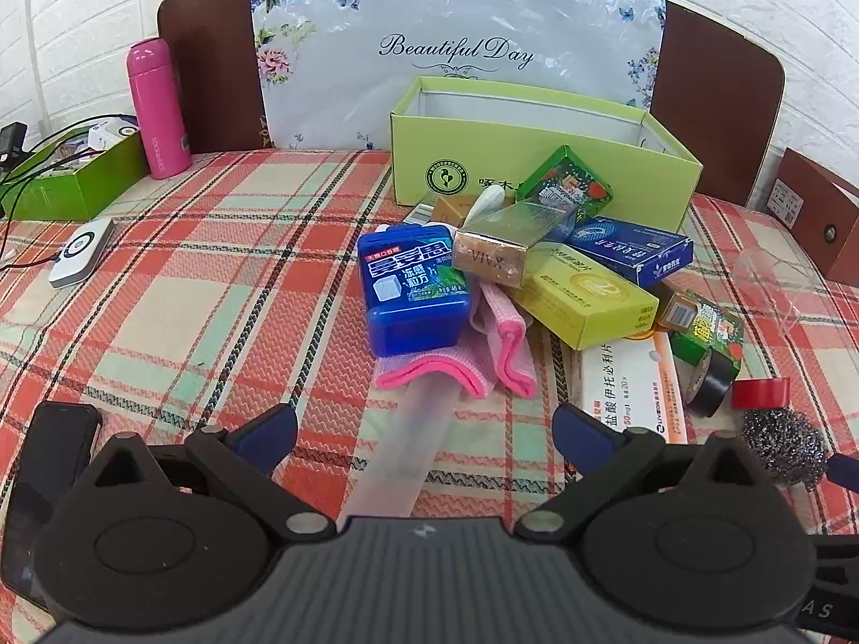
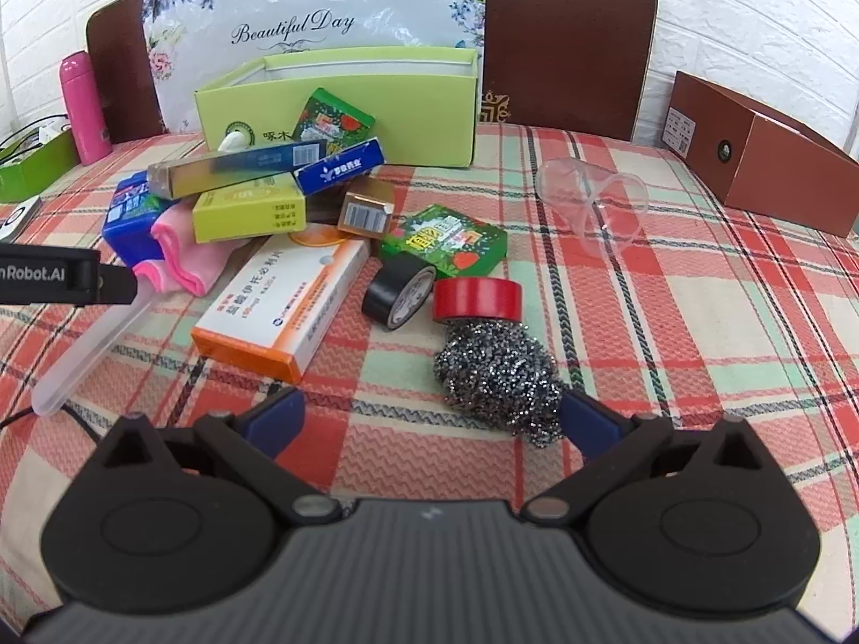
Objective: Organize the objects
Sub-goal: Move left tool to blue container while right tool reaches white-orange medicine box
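Clutter is heaped just in front of the open green box [image 1: 542, 161], which reads as the bin for the sort; nothing from the pile shows inside it yet.

Left gripper [image 1: 424, 429]: jaws spread wide, gripping nothing. A frosted plastic tube [image 1: 413, 445] lies flat on the tablecloth [image 1: 161, 295] between the fingers, not touched by either pad. My guess is that it is the next pick, since the fingers straddle it. Its long axis runs from the gripper toward the green box, leaning slightly right. The far end tucks under the pink cloth [image 1: 483, 359], which the blue mint box [image 1: 410, 290] pins down. The near, rounded end points away from the green box, seen best in the right view [image 2: 86, 354].

Right gripper [image 2: 429, 418]: jaws also spread, empty. The steel wool scrubber [image 2: 496, 373] sits just ahead of it, touching or nearly touching the right finger, on the near side of the pile from the green box. The red tape roll [image 2: 475, 298] touches the scrubber's far edge, with the black tape roll [image 2: 400, 292] beside it.

The gold carton [image 1: 504, 247] lies across the pile, long axis running diagonally toward the green box.
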`<action>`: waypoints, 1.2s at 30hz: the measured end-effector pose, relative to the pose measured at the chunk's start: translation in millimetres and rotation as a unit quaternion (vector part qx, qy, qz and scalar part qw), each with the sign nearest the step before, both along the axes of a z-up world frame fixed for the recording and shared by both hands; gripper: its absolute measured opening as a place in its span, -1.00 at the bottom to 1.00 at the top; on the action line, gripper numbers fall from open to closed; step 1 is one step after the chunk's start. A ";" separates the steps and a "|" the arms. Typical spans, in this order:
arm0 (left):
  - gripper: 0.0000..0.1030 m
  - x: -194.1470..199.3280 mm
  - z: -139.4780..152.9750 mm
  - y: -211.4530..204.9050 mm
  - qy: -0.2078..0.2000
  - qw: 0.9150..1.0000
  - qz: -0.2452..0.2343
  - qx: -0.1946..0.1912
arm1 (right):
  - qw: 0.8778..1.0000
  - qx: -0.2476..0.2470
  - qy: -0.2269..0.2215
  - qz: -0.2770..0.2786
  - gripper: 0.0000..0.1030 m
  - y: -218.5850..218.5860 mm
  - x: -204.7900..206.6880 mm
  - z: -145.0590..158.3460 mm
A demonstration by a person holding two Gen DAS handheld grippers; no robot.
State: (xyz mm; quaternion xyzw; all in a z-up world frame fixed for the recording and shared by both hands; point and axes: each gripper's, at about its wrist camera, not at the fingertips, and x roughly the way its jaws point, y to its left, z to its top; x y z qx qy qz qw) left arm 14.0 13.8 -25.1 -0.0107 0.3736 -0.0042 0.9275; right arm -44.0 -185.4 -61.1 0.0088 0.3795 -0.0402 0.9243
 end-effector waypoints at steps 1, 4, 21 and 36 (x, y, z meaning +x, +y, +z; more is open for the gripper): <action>1.00 0.2 -0.5 0.3 0.001 1.000 0.000 0.000 | 1.000 0.000 0.000 0.000 1.00 0.8 0.9 -0.4; 1.00 1.6 -1.7 1.2 0.002 1.000 0.001 -0.001 | 1.000 -0.002 0.004 -0.001 1.00 1.8 2.7 -1.7; 1.00 7.4 -4.6 13.8 -0.005 1.000 -0.001 -0.025 | 1.000 -0.014 0.009 -0.007 1.00 4.1 9.3 -5.3; 0.86 61.4 -2.5 40.1 -0.021 0.998 0.029 -0.045 | 0.996 0.018 -0.038 0.079 1.00 49.9 38.8 -0.6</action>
